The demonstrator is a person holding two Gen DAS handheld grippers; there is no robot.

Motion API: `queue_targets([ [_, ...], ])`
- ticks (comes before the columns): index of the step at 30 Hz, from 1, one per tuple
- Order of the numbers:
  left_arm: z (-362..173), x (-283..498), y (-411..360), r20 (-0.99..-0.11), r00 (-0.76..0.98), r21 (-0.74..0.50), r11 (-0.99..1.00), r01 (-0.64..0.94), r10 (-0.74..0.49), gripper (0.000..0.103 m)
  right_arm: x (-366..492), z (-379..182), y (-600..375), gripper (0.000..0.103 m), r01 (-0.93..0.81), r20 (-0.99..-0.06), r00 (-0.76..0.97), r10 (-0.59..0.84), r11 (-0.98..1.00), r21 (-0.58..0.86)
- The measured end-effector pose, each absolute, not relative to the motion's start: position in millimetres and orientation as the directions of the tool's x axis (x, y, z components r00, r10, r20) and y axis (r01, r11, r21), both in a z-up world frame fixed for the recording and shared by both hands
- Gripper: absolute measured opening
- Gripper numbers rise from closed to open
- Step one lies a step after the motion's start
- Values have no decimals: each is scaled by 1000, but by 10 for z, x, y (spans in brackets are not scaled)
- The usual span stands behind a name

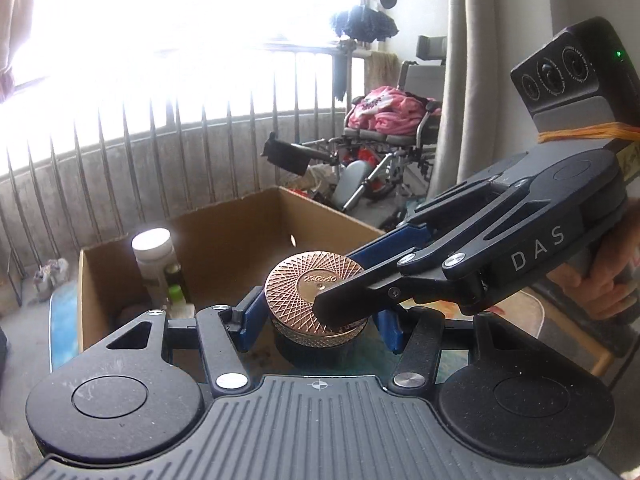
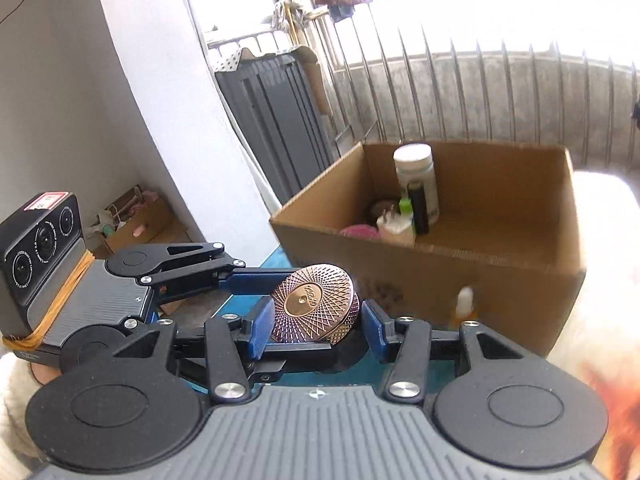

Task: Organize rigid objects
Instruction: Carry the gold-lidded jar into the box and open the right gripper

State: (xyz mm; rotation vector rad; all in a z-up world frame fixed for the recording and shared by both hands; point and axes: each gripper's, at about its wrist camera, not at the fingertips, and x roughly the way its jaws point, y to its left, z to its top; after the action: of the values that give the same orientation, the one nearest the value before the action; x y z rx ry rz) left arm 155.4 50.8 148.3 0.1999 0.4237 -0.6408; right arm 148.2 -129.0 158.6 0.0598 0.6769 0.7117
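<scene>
A round jar with a patterned copper lid [image 1: 308,280] [image 2: 314,304] hangs in the air in front of an open cardboard box [image 1: 240,240] [image 2: 440,268]. My left gripper [image 1: 320,320] [image 2: 276,316] is shut on its sides, a blue pad [image 1: 250,316] against each flank. My right gripper [image 1: 348,276] [image 2: 318,328] comes in from the right and is shut on the same jar crosswise, one black finger [image 1: 340,300] lying over the lid's front. In the right wrist view the lid tilts toward the camera.
The box holds a white-capped bottle [image 1: 154,248] [image 2: 414,168], a dark bottle [image 2: 418,208] and small items. A small white bottle [image 2: 464,300] stands outside its front wall. Blue tabletop [image 1: 62,320] below. Balcony railing [image 1: 160,160], a wheelchair with pink cloth [image 1: 384,120], a grey cabinet [image 2: 276,120] around.
</scene>
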Motion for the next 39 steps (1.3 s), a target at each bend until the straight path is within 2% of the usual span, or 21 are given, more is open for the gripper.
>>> queue_targets([
  [2,1598,1850,432,-438,721,84,773,628,-538,56,1682,1792,-1272,52,-584,-553,598,580,788,194],
  [4,1648,2227,349,-464,712,101,767,634,-527,56,1964,1919,-1265,52,-568,-557,632,538,811,138],
  [5,1642,2473,295,-506,691,110,756,646,-517,56,2159,1944,-1271,51,-562,-568,636,523,818,124],
  [11,1299,3404,114,-694,587,106,747,656,-418,56,3296,1619,-1303,48,-486,-684,544,486,847,215],
  [16,1019,3734,50,-767,552,145,749,646,-328,56,3758,1276,-1214,43,-448,-762,461,455,860,242],
  [19,928,3827,27,-778,569,217,736,642,-267,56,3907,1171,-1142,37,-442,-805,420,420,869,222],
  [22,919,3898,44,-811,532,190,750,634,-244,56,3986,1080,-1187,23,-426,-804,390,448,862,273],
  [26,895,3831,-67,-814,548,272,706,654,-193,56,4097,962,-1334,23,-371,-791,348,504,849,377],
  [28,857,3776,-133,-817,544,294,674,678,-191,57,4101,943,-1333,23,-370,-792,363,491,856,361],
  [31,838,3742,-135,-838,503,238,689,685,-211,57,4107,931,-1297,24,-377,-795,381,472,864,333],
  [39,861,3595,-148,-839,524,319,647,692,-147,58,4146,867,-1288,23,-368,-784,376,494,856,363],
])
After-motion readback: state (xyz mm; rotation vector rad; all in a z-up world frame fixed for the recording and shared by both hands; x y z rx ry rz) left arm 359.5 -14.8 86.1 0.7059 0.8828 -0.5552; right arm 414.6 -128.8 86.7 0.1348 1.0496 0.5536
